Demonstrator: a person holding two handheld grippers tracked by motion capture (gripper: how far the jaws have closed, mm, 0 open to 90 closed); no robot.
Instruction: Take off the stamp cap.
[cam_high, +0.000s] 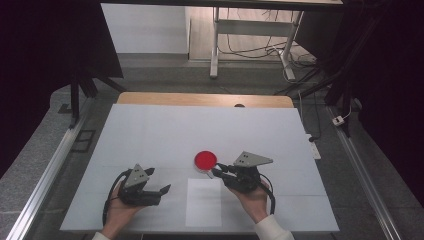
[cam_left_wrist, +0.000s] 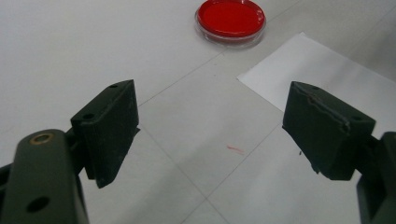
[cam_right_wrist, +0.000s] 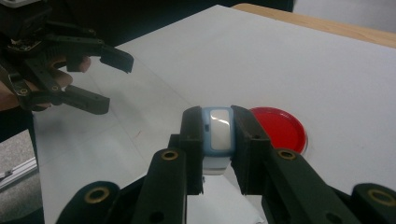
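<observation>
I am holding a two-jaw gripper in each hand over a table covered with a white sheet (cam_high: 150, 140). My right gripper (cam_right_wrist: 217, 140) is clamped on a small light-blue smartwatch (cam_right_wrist: 218, 133) with a pale rectangular face; the watch sits upright between the two black jaws, its band hanging down below them. In the high view, my right gripper (cam_high: 220, 171) sits right of centre near my edge of the table, its jaws pointing left toward a round red petri dish (cam_high: 205, 160). The watch is just beside that dish, on the side nearer to me; I cannot tell whether they touch. From the right gripper view, the dish (cam_right_wrist: 280, 128) lies flat on the sheet just behind and to the right of the watch.

My left gripper (cam_high: 162, 192) rests low on the left side of the table, well apart from the right one, with its jaws spread wide and nothing between them. In the left gripper view, the dish (cam_left_wrist: 231, 19) lies farther off beyond the jaws. A white sheet of paper (cam_high: 204, 202) lies flat between my two hands.
</observation>
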